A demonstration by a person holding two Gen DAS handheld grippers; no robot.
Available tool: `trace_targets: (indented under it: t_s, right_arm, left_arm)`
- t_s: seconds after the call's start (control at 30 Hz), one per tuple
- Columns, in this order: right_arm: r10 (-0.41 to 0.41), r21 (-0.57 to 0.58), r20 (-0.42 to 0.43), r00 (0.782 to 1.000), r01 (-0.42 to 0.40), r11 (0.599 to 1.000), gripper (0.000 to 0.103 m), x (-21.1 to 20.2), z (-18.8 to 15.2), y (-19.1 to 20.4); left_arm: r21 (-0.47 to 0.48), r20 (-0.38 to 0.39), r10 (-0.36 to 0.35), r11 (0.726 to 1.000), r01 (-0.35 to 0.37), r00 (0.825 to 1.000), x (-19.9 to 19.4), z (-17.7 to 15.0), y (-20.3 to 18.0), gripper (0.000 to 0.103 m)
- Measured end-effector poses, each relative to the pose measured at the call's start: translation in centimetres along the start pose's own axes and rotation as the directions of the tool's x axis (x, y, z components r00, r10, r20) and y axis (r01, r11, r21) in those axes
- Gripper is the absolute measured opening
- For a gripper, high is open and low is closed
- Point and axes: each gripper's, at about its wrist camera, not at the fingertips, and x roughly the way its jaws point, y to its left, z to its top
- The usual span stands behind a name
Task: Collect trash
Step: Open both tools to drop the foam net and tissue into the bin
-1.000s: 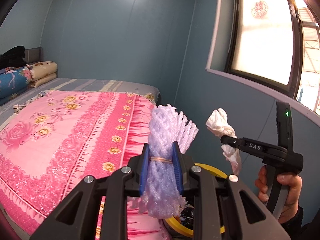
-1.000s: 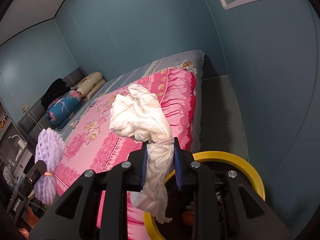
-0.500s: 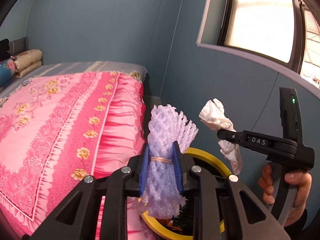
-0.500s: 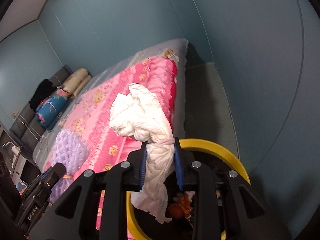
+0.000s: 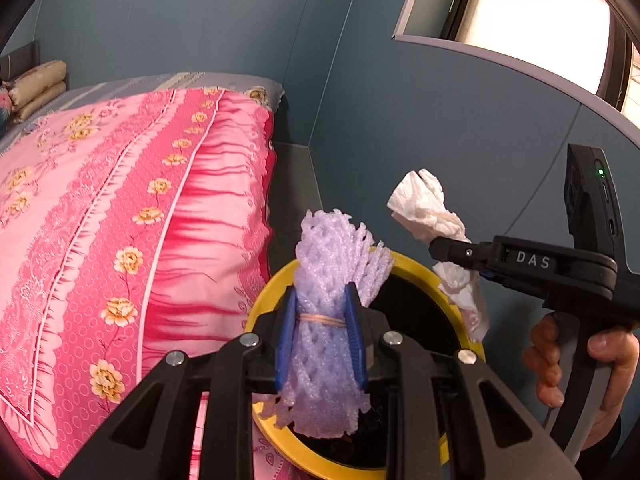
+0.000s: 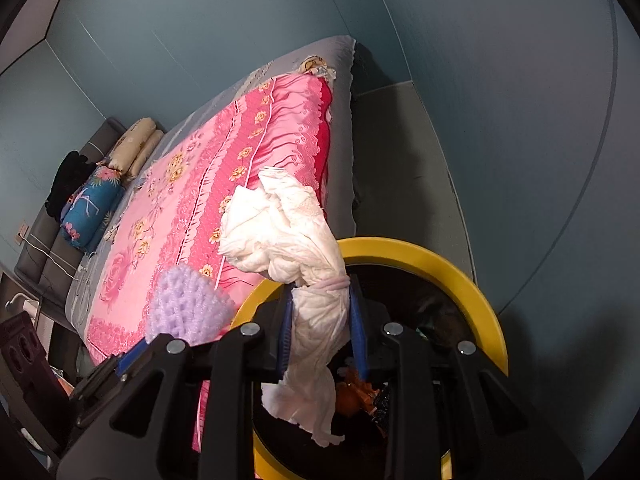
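The left gripper (image 5: pixel 320 336) is clamped on a bundle of lilac foam fruit netting (image 5: pixel 334 280), its blue pads pressing the bundle at the waist where a tan rubber band circles it; the netting's frayed top fans out above the pads and its lower end hangs over the mouth of a yellow-rimmed bin (image 5: pixel 416 266). The right gripper (image 6: pixel 322 332) is closed narrowly on a crumpled white tissue (image 6: pixel 280 232), pinched at a thin neck, with the bulk bunched above the fingers and a tail dangling into the bin (image 6: pixel 452 268). In the left wrist view the right gripper (image 5: pixel 440 248) shows from the side, held by a hand (image 5: pixel 576 364) whose wrist is cut off at the frame edge. The bin stands on the floor just beside the foot-end corner of a bed with a pink floral cover (image 5: pixel 120 208); its near rim is hidden behind both gripper bodies. Its inside is dark, with what may be orange scraps (image 6: pixel 356 392) and black wrappers, too dim to name.
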Motion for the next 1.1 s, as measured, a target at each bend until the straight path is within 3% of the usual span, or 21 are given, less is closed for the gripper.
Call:
trace_targets:
  t_s: [0.27,0.4,0.5,0.7,1.1]
  right_arm:
    - [-0.008,0.03,0.013,1.0,0.008,1.0,0.027,0.1,-0.9,-0.6]
    - [-0.012,0.054,0.022,1.0,0.011,0.998,0.038,0.1,-0.9,-1.0]
    - [-0.012,0.074,0.026,1.0,0.01,0.997,0.044,0.0,-0.7,-1.3]
    - [-0.002,0.087,0.037,0.999,-0.001,0.996,0.053,-0.1,-0.4,-1.6]
    - [0.026,0.026,0.025,0.999,-0.027,0.999,0.053,-0.1,-0.4,0.5]
  left_arm:
    - [-0.019,0.006,-0.03,0.999,0.03,1.0,-0.3,0.0,0.2,0.024]
    - [-0.042,0.022,-0.035,0.998,0.036,0.999,-0.7,0.1,0.6,0.04]
    - [-0.055,0.034,-0.034,0.998,0.036,0.999,-1.1,0.3,1.0,0.047]
    - [-0.078,0.051,-0.028,0.996,0.032,0.998,-1.9,0.4,1.8,0.048]
    - [-0.15,0.122,0.046,0.988,-0.027,0.991,-5.7,-0.2,5.5,0.048]
